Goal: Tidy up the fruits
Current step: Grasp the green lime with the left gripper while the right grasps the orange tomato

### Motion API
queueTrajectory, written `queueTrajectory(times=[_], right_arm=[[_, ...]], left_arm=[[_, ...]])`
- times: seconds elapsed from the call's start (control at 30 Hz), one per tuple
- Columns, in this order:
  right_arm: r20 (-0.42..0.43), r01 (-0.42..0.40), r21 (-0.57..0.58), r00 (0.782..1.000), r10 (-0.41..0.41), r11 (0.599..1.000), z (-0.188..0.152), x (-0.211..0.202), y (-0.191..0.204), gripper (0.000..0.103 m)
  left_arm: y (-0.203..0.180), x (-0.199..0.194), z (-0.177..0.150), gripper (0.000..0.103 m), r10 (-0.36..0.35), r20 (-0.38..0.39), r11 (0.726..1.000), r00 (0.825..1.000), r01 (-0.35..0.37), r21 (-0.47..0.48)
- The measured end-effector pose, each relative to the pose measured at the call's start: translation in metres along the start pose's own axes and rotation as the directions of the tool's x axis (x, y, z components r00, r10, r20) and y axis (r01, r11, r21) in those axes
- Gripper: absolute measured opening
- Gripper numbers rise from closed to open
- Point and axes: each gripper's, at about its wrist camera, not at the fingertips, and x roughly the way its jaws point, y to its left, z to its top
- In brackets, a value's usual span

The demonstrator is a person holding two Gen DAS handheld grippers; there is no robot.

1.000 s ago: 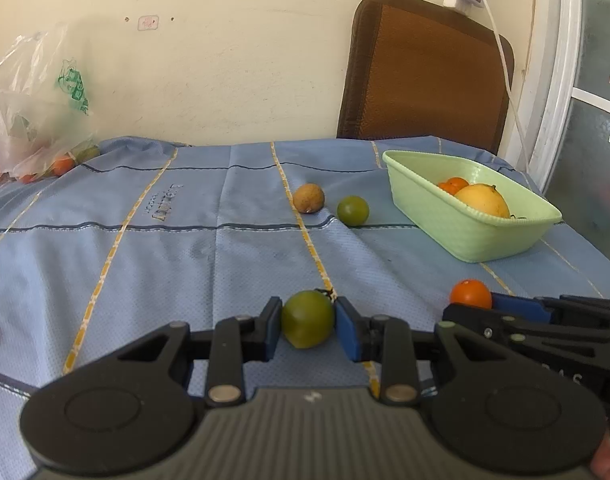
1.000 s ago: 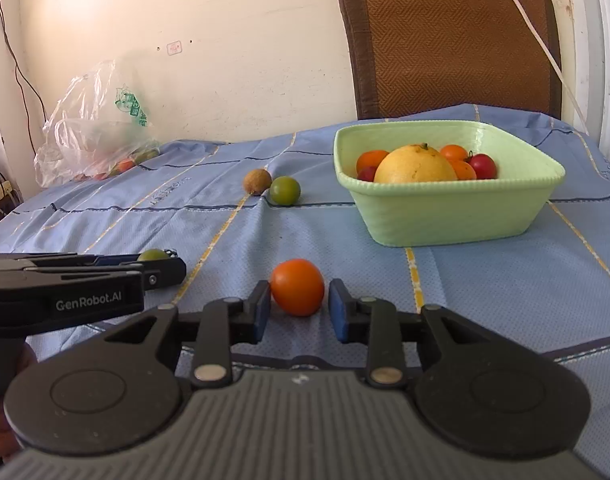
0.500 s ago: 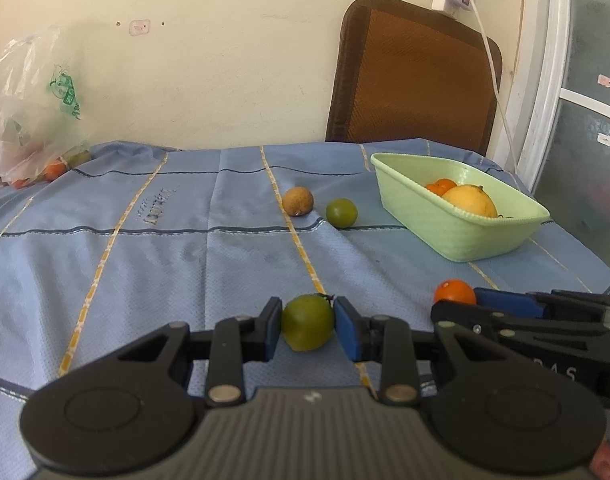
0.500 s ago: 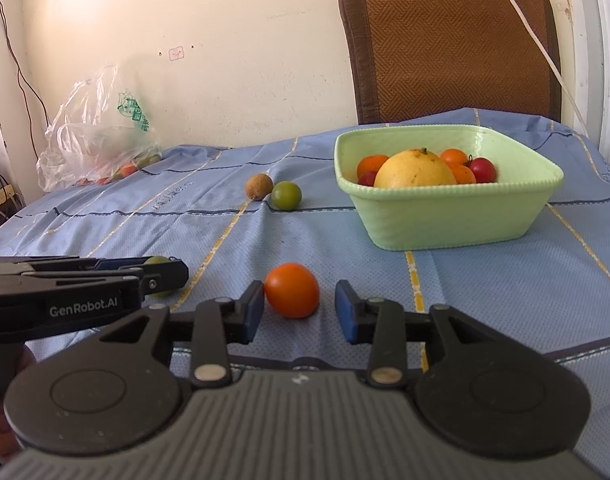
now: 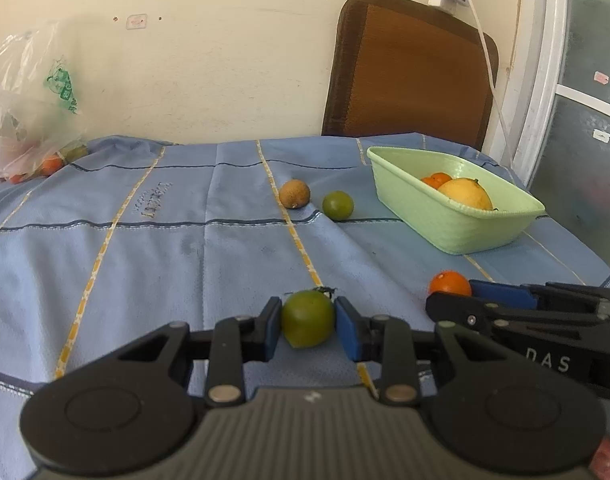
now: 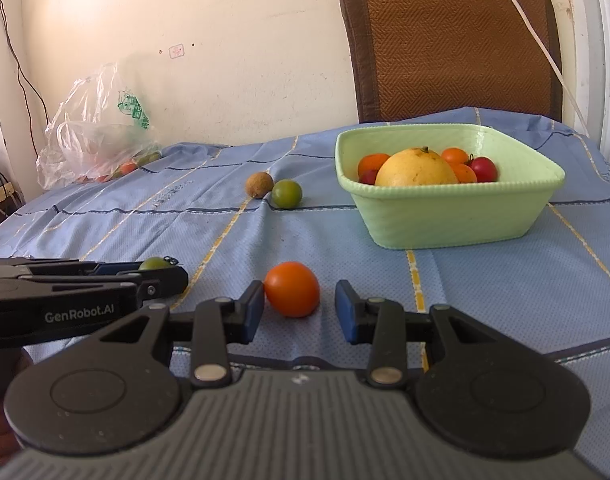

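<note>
**Left claw has its fruit, right claw not yet**

Left gripper (image 5: pixel 308 326) pinches the green tomato (image 5: pixel 307 323), well short of the green basket (image 6: pixel 457 220) on the blue cloth (image 5: pixel 185 264). Right gripper (image 6: pixel 299 312) stands spread around the orange tomato (image 6: pixel 291 288), which sits nearer the basket than the green one. The step looks like a double pickup; next, the right jaws should squeeze, then both lift toward the basket.

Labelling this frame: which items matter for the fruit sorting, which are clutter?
In play: dark green tomato in the left gripper; orange tomato between the open right gripper; pale green plastic basket; brown round fruit; small green fruit.
Clutter: clear plastic bag; brown woven chair back.
</note>
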Motion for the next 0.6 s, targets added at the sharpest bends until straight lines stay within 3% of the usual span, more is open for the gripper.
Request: queueTrajectory(times=[0.6], right_arm=[[-0.005,-0.02,-0.008,1.0,0.02,1.0,0.0004,0.0006,0.0007,0.042]], left_arm=[[-0.0044,0.0001,-0.0019,0.034,0.004,-0.004,1.0,1.0,-0.004,0.023]])
